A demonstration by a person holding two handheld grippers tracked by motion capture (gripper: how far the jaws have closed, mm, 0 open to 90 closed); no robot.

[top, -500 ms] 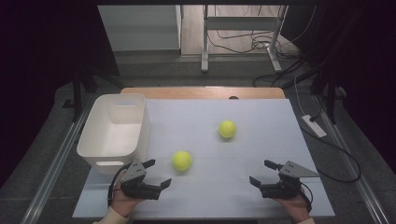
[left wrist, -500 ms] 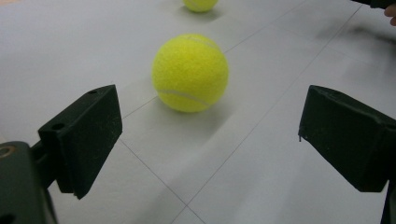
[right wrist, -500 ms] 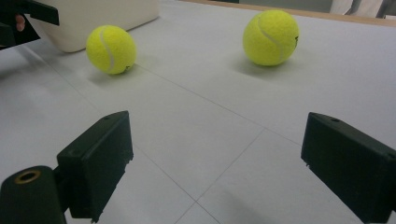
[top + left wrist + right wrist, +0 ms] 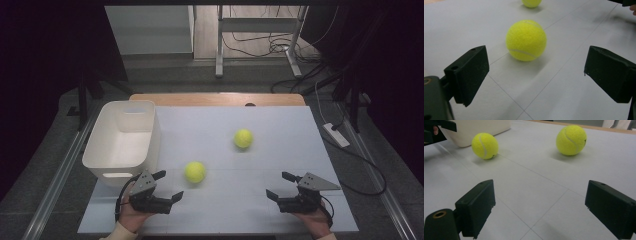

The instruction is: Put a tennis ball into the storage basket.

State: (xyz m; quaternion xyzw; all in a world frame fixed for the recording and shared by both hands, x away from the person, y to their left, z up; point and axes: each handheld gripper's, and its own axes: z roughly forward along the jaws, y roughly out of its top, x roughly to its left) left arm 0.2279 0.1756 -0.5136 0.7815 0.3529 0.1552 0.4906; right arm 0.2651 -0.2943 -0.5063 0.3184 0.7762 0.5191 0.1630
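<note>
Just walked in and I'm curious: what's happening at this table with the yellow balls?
A person holds a two-jaw gripper in each hand over a white table. The left gripper has its jaws open and points at the nearer tennis ball, which lies just ahead of it, untouched. The right gripper is open too, with nothing between its jaws. A second tennis ball lies farther back, and a white bin stands at the table's left.
</note>
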